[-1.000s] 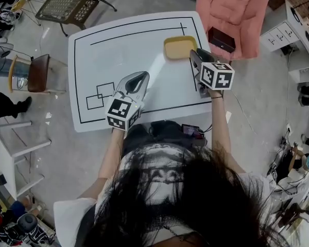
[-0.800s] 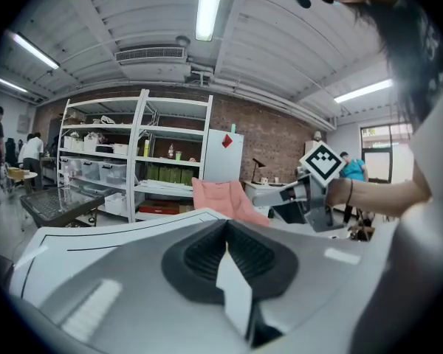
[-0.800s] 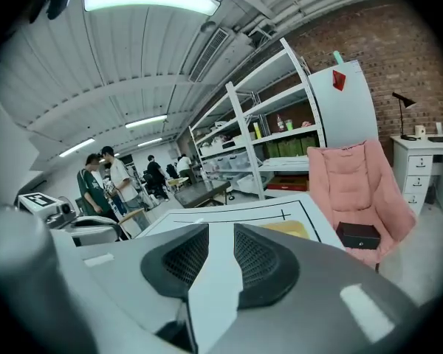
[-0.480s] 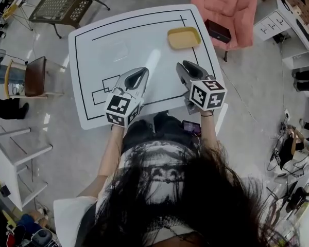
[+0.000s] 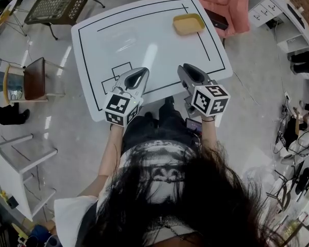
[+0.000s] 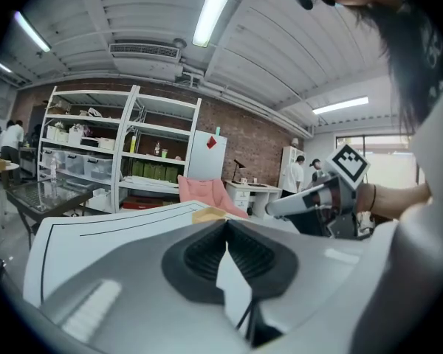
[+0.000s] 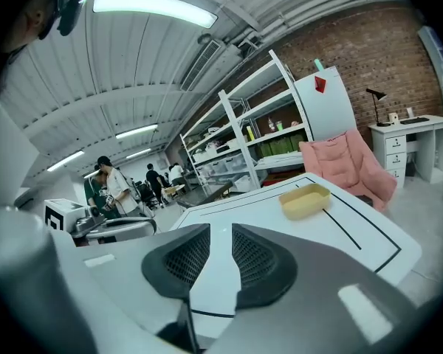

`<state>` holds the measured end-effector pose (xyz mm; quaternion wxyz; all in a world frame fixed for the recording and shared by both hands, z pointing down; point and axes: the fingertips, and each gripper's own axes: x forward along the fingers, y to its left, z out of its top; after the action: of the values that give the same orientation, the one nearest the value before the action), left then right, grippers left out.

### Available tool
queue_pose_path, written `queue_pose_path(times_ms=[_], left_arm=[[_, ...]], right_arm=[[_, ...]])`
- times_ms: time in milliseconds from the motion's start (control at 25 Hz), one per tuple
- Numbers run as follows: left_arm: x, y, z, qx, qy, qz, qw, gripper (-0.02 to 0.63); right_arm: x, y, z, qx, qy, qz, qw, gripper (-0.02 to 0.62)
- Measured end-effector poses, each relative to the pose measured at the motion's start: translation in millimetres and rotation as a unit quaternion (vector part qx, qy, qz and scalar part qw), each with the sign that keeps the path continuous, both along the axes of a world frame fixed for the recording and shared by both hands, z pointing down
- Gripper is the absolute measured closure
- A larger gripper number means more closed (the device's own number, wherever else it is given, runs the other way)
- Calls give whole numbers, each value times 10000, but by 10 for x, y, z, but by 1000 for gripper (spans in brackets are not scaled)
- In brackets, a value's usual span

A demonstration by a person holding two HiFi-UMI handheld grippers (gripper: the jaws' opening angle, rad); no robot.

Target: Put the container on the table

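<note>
At white desk's [image 5: 144, 42] far-right edge, shallow yellow plastic container [image 5: 189, 23]; bare top nearer. Empty left hand-held gripper [image 5: 139, 73] closed; right hand-held gripper [image 5: 185, 69] apart, just narrowing, empty.

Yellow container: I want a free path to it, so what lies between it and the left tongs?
Only bare white table lies between the left tongs and the yellow container, clearest in the head view.

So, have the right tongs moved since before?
Yes: the right tongs have pulled back from the yellow container to the near edge of the table, closing a little, with nothing between them.
</note>
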<state>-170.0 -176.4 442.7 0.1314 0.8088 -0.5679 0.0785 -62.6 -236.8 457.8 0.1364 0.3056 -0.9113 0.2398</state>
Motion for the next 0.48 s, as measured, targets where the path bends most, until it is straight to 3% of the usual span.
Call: queue_pose_path(times_ms=[480], left_arm=[[-44,498,-5,19,185,21,9998,606]], right_arm=[[39,550,-93,69,159,-12,9998,512]])
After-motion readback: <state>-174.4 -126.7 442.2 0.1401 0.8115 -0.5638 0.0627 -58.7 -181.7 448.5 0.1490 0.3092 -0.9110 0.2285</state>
